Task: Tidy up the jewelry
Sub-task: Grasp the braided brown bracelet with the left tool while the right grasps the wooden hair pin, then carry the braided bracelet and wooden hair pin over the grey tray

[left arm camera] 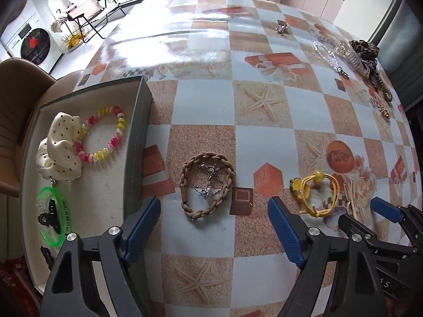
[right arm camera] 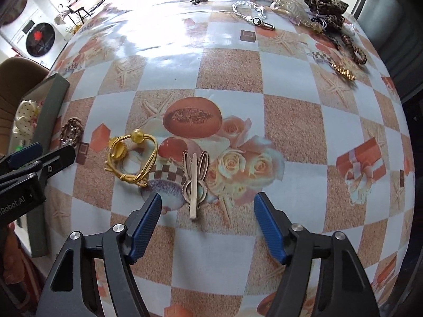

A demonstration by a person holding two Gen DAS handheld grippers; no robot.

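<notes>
At the far left, an open green box (left arm camera: 144, 121) sits on the checked tablecloth (left arm camera: 201, 100) and holds a cream polka-dot scrunchie (left arm camera: 59, 148), a pink-and-yellow beaded bracelet (left arm camera: 103, 134) touching it, a green bangle (left arm camera: 53, 216) and a black claw clip (left arm camera: 49, 220) lying across the bangle. Just right of the box lies a tan braided bracelet (left arm camera: 207, 185) with a silver chain (left arm camera: 210, 182) inside its loop. The left gripper (left arm camera: 214, 227) hovers just short of this bracelet, its blue fingers (left arm camera: 142, 227) spread wide and holding nothing. Further right rests a yellow hair tie (right arm camera: 133, 158) with a bead, and just beside it a rabbit-shaped hair clip (right arm camera: 195, 182). The right gripper (right arm camera: 207, 227) is wide open and empty, with the clip's near end between its fingertips but untouched. At the far right edge of the table sit a clear chain (right arm camera: 249, 12), a leopard-print scrunchie (right arm camera: 329, 9) and a gold piece (right arm camera: 343, 71).
</notes>
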